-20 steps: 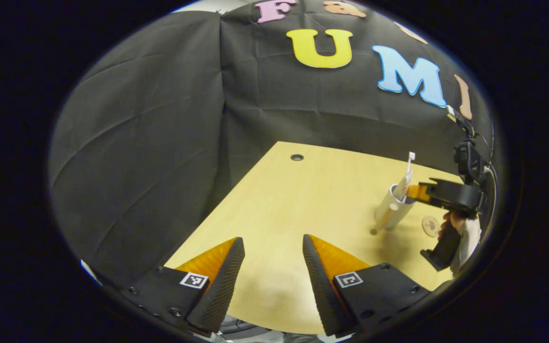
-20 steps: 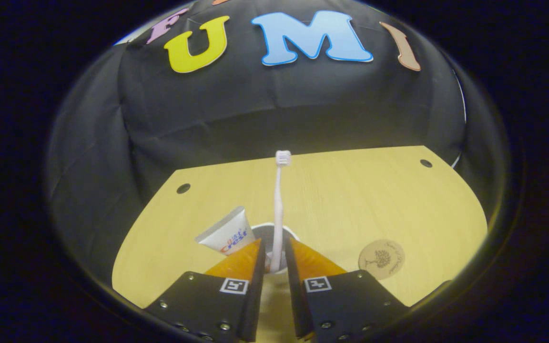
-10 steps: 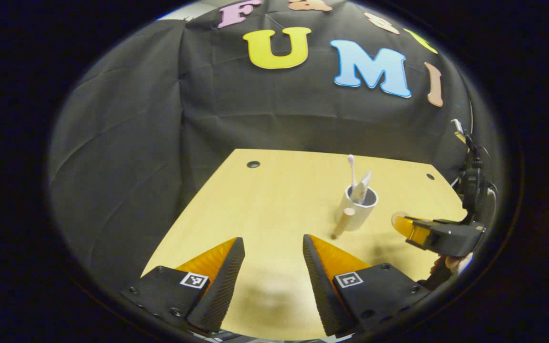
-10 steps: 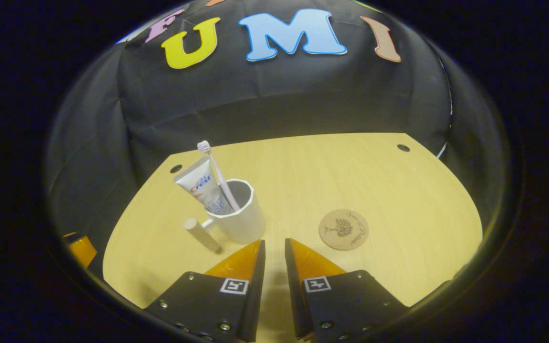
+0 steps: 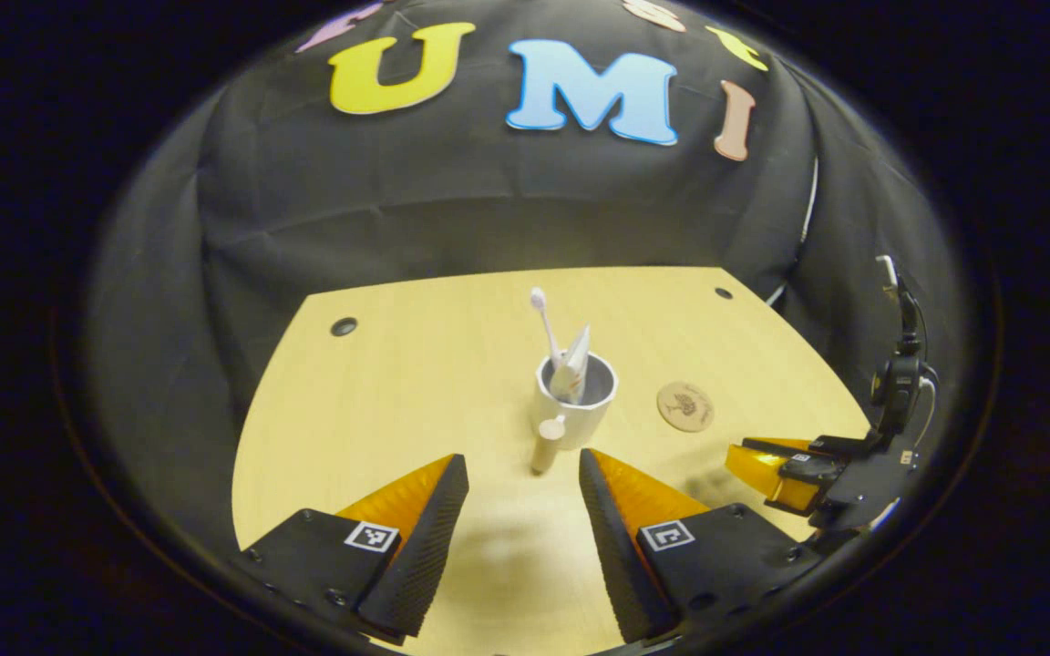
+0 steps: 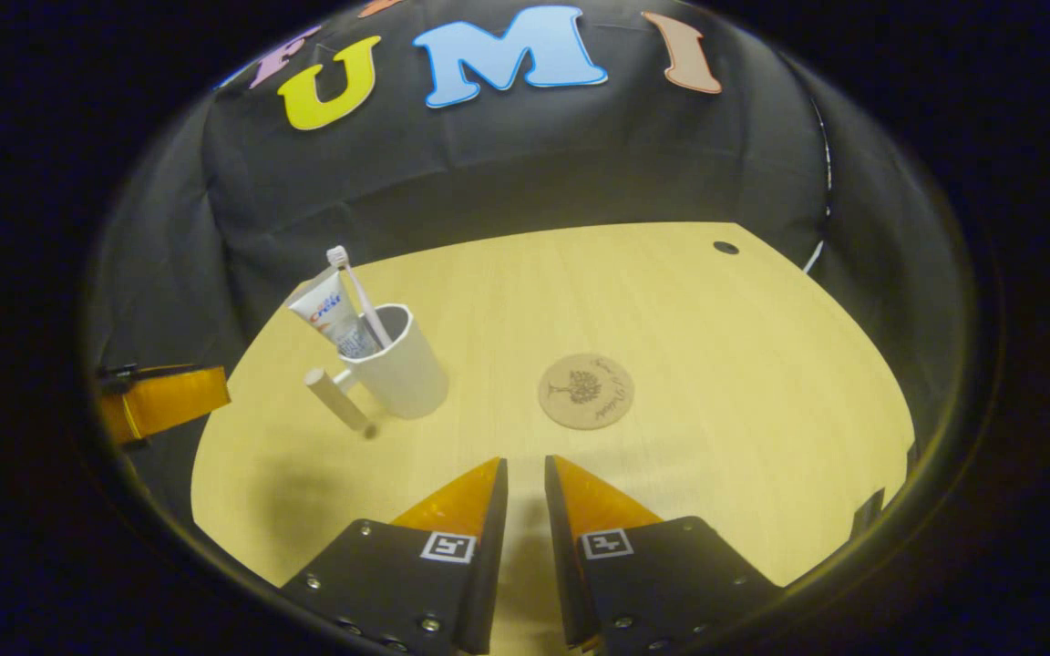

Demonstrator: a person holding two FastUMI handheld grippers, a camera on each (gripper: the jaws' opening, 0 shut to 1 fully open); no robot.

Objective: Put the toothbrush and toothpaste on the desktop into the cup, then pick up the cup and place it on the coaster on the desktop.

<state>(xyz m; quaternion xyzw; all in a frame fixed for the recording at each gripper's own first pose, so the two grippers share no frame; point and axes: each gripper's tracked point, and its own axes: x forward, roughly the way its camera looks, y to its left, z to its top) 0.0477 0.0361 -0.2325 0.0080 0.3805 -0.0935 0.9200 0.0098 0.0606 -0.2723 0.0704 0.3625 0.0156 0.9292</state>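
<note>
The brush and paste stand in the cup already, so your next job looks like lifting the cup onto the coaster.

In the left gripper view the cup sits near the middle of the bench, at 12 o'clock from your left tongs. Its wooden handle points back at you, toward 6 o'clock. The coaster lies flat, just beside the cup at its 3 o'clock, not touching it.

To do it well, I think you should slide the left tongs straight ahead so one finger goes on each side of the handle. Squeeze gently but firmly. Lift the cup straight up and keep it level, because the tall brush leans and could tip out. Carry it over to 3 o'clock and set it down in the middle of the coaster.

Your left tongs are wide open and hold nothing. They touch nothing.

Your right tongs are nearly closed, with just a thin gap, and they hold nothing too. They hang over bare bench, with the coaster at their 12 o'clock and the cup at 10 o'clock.
</note>
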